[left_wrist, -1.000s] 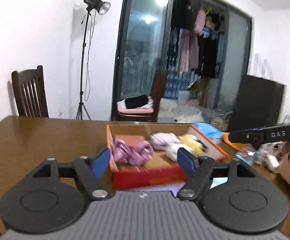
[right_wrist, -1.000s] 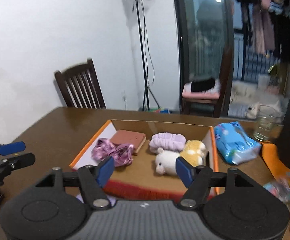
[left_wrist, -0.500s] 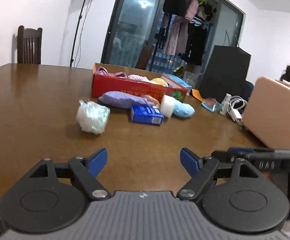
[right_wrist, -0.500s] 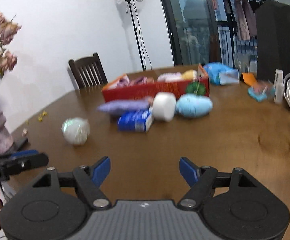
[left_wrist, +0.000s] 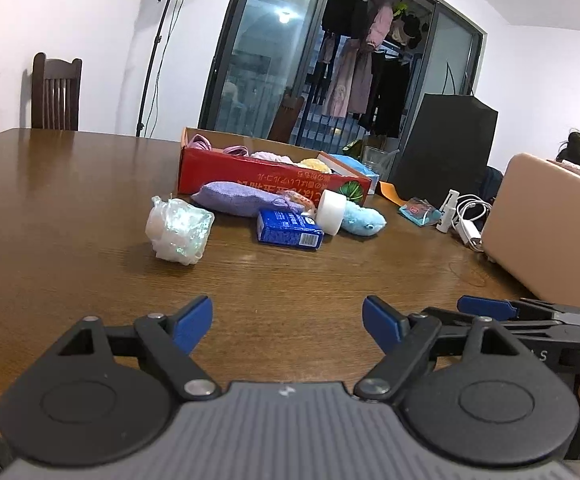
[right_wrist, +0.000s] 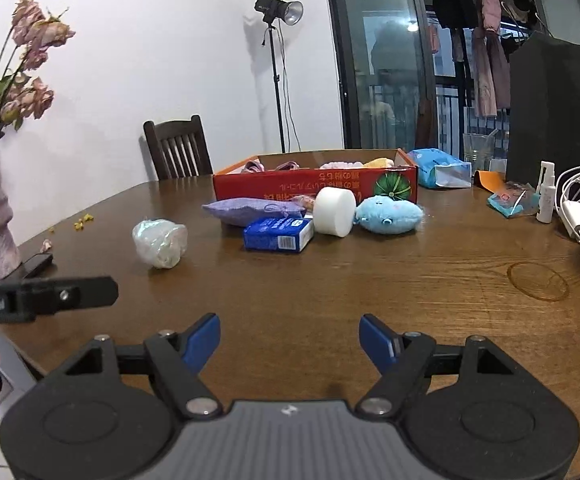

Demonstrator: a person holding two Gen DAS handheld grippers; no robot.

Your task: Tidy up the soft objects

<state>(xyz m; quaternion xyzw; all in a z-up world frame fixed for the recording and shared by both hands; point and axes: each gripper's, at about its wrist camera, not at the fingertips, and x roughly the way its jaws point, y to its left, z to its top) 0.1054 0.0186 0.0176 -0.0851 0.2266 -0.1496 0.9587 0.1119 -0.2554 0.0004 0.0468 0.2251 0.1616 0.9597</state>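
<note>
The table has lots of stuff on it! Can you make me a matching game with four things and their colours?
Things:
1. plush
2. pouch
3. foam roll
4. box

Colours:
a. red
b. white
c. light blue
d. purple

Pairs: 1-c, 2-d, 3-b, 4-a

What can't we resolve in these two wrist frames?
- Red box contents: both views, its front wall hides all but the tops.
- Item behind the white foam cylinder and purple pouch: mostly covered, both views.
- Blue packet print: too small to read.
- Left gripper and right gripper: open, empty.
</note>
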